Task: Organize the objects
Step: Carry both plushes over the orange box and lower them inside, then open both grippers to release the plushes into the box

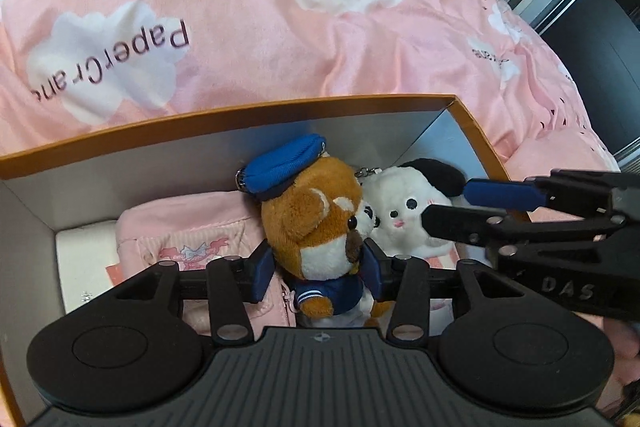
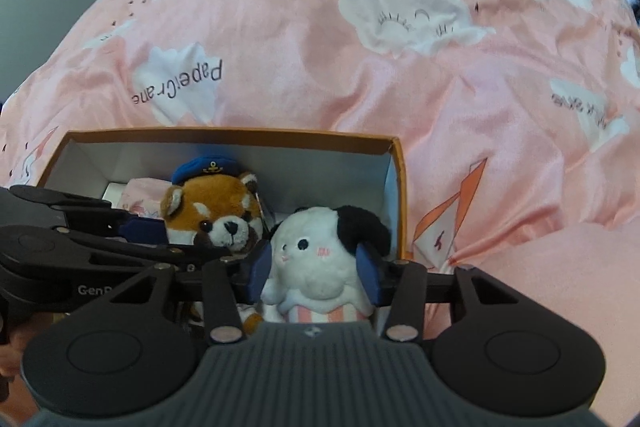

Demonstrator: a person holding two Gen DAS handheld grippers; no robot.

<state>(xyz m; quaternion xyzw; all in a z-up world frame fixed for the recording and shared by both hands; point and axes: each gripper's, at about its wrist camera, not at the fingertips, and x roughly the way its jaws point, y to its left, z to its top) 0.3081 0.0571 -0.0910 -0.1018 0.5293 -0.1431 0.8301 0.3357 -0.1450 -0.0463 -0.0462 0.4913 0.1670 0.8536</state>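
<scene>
Pink bedding [image 1: 280, 39] with white clouds spreads behind the cardboard box [image 1: 240, 109] you are filling. From your left wrist, the left gripper [image 1: 318, 267] straddles the brown bear [image 1: 316, 227] in its blue cap, standing inside the box beside the pink pouch [image 1: 192, 247]. Its pads flank the body, but whether they press or stand just clear you cannot tell. From your right wrist, the right gripper [image 2: 314, 267] sits around the white bunny [image 2: 316, 259] near the box's right wall, pads against its fluffy sides — seemingly a light pinch. Both toys look soft and light, so grip the body mid-height, not the ears or cap.
</scene>
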